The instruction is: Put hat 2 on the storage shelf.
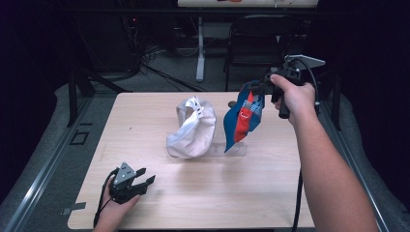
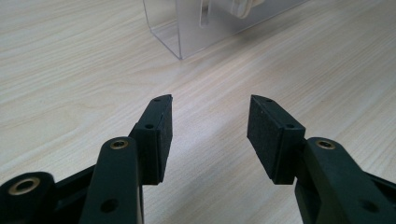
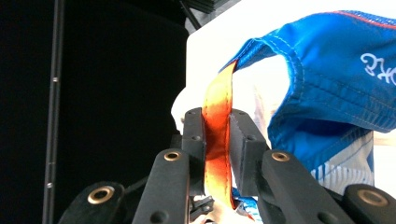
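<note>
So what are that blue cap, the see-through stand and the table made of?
Blue cap: looks like woven fabric, with visible stitching and limp folds; the right tool pinches its orange strap.
Stand: clear glossy plastic, probably acrylic.
Table: pale wood-grain, matte, possibly laminate.

The table (image 1: 203, 193) is evenly and softly lit from above while the surroundings fall into deep darkness. Shadows are faint. The high view is soft and grainy. In the right gripper view, the far background blows out white.
</note>
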Motion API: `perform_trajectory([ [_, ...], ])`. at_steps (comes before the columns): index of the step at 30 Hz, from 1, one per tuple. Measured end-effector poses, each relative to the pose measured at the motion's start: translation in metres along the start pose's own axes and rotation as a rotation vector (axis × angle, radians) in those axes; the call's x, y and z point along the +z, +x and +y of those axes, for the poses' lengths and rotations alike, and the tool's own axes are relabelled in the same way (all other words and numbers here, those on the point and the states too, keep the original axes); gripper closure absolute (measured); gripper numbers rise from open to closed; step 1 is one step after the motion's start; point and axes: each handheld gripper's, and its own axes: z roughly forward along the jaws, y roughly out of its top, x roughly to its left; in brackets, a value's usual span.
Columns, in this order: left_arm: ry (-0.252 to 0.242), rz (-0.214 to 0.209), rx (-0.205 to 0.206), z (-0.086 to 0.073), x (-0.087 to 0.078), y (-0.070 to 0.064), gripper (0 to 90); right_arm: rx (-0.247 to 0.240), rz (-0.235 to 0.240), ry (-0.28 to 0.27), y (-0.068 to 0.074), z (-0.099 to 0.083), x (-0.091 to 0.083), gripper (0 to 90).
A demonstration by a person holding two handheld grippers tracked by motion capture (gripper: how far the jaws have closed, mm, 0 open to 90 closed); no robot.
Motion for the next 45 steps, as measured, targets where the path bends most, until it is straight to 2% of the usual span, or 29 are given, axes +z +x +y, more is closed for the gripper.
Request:
perform_trajectory([
  [3,0.001,0.0,0.002,0.0,0.0,0.0,50.9,-0.015,-0.014,0.012,0.0,-0.002,0.007,78.2],
  [5,0.002,0.001,0.003,0.0,0.0,0.0,50.9,-0.004,-0.012,0.005,0.0,-0.003,0.009,78.2],
  [10,0.002,0.002,0.003,0.0,0.0,0.0,50.9,-0.022,-0.05,0.045,-0.009,-0.006,0.02,78.1],
  [12,0.001,0.002,0.003,0.0,0.0,0.0,50.9,-0.019,-0.05,0.054,-0.013,-0.008,0.022,78.1],
  [16,0.002,0.003,0.0,-0.001,0.001,0.0,50.9,-0.015,-0.067,0.061,-0.022,-0.009,0.025,78.1],
  [20,0.002,0.003,0.005,0.0,0.0,0.0,50.9,-0.004,-0.064,0.059,-0.031,-0.009,0.025,78.0],
  [29,0.001,0.005,0.005,-0.001,0.001,0.0,50.8,0.007,-0.079,0.068,-0.045,-0.012,0.026,77.8],
  [32,0.0,0.004,0.001,-0.001,0.001,0.0,50.8,0.013,-0.083,0.058,-0.046,-0.013,0.028,77.7],
  [37,0.002,0.003,0.013,0.0,0.001,0.0,50.8,-0.001,-0.096,0.071,-0.047,-0.014,0.031,77.6],
  [45,-0.001,0.003,0.002,-0.001,0.0,0.0,50.7,-0.008,-0.1,0.083,-0.049,-0.017,0.036,76.9],
])
